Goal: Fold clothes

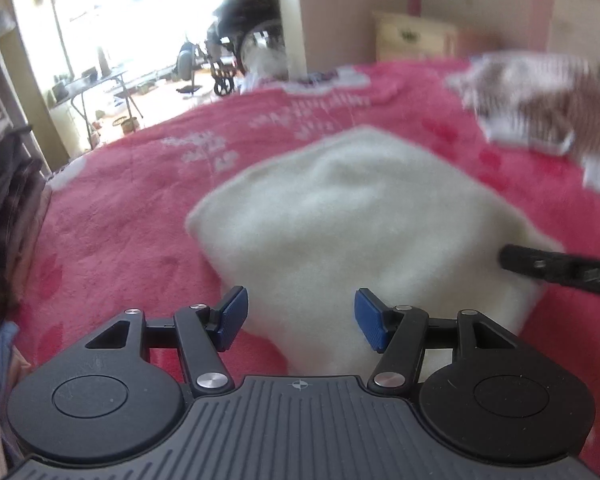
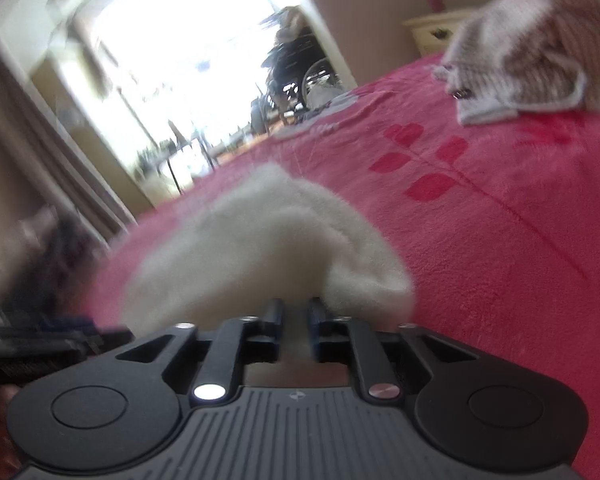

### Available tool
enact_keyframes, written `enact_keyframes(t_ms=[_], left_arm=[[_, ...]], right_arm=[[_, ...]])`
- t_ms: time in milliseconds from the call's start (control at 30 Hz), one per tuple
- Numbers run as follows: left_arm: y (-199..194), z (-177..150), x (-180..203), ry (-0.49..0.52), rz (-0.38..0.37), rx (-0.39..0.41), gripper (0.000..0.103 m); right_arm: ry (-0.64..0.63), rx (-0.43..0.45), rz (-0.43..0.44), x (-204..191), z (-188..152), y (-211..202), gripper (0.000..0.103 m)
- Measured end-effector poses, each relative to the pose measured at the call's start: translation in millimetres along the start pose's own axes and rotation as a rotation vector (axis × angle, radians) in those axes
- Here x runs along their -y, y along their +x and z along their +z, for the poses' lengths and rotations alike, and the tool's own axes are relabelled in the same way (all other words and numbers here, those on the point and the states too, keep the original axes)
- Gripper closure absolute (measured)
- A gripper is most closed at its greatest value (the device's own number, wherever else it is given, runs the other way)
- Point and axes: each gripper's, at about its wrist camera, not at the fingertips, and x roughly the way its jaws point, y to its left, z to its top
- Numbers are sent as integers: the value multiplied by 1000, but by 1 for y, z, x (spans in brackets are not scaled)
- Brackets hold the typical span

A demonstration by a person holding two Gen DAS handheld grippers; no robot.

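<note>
A white fluffy garment [image 1: 356,232] lies folded on the pink blanket [image 1: 132,200]. My left gripper [image 1: 301,320] hovers open over its near edge, blue pads [image 1: 232,316] wide apart with nothing gripped. The right gripper's black finger [image 1: 556,266] reaches onto the garment's right edge. In the right wrist view the white garment [image 2: 260,248] rises in a hump just ahead of my right gripper [image 2: 295,320]. Its jaws stand a narrow gap apart with a bit of the white fabric between them, and the pads do not look pressed on it.
A folded brown-and-white striped garment [image 1: 540,108] [image 2: 528,48] lies farther back on the right of the pink blanket [image 2: 500,220]. A pile of dark clothes [image 1: 8,208] sits at the bed's left edge. Beyond the bed are a bright doorway, a wheelchair [image 1: 236,52] and a cream cabinet [image 1: 412,36].
</note>
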Motion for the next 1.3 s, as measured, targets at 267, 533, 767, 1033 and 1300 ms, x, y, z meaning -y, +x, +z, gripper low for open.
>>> enact_keyframes(t_ms=[267,533,767,1033,1300], left_arm=[[10,-29,-50,-303,-362,-114,40],[35,-60,-45,-384,-523,-248,40],[49,-66,-48,-495,-592,-265,40],[61,-69,-46,-566,-666,-284,39],[70,-70,-60,-722,-781,-310,36]], right_arm=[[386,-35,74,28,-4,-40,53],[649,-92,93,45,-48,-37,31],[770,-123,146,42,-58,-9,28],[821,-178,146,32,-59,19,25],[877,-179,188,27,-52,44,20]])
